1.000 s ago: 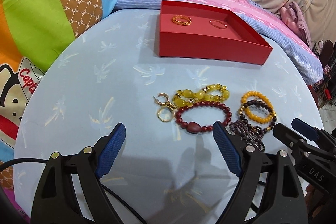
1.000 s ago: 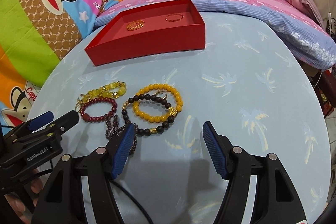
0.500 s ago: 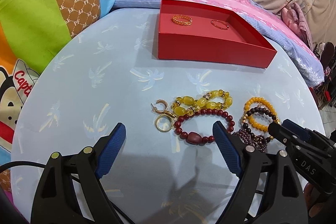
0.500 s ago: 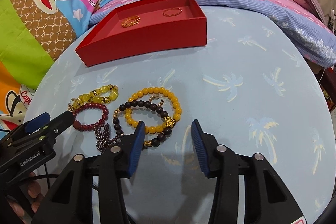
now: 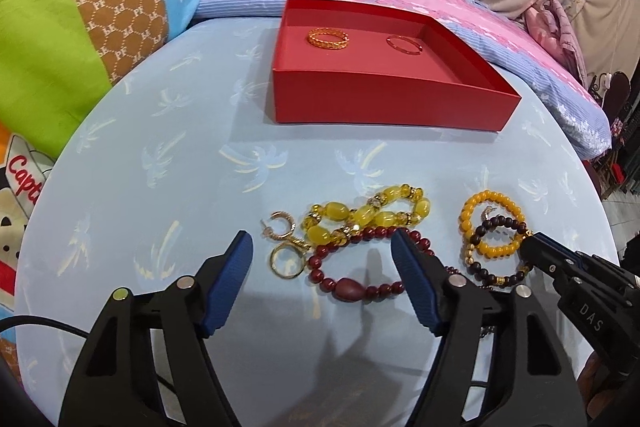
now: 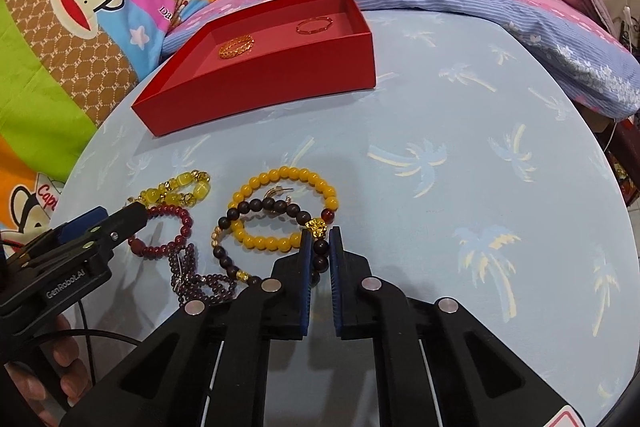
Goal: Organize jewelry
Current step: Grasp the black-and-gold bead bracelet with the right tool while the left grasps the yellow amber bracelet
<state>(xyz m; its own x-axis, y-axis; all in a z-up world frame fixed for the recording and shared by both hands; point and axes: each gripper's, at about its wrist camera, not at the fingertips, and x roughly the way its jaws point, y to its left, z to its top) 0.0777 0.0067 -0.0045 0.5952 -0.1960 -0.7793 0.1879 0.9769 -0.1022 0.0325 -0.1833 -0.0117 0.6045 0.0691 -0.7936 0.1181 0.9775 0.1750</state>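
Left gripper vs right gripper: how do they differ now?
The left gripper has jaws apart, closing lately, nothing pinched; the right gripper has jaws shut on the dark brown bead bracelet. Left straddles the dark red bead bracelet; right sits over the brown one. Both have blue pads and point down at the light blue cloth.

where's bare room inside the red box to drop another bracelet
The red box is bare along its near wall, in front of the gold ring and thin red ring at the back. The right end past the thin ring is free too.
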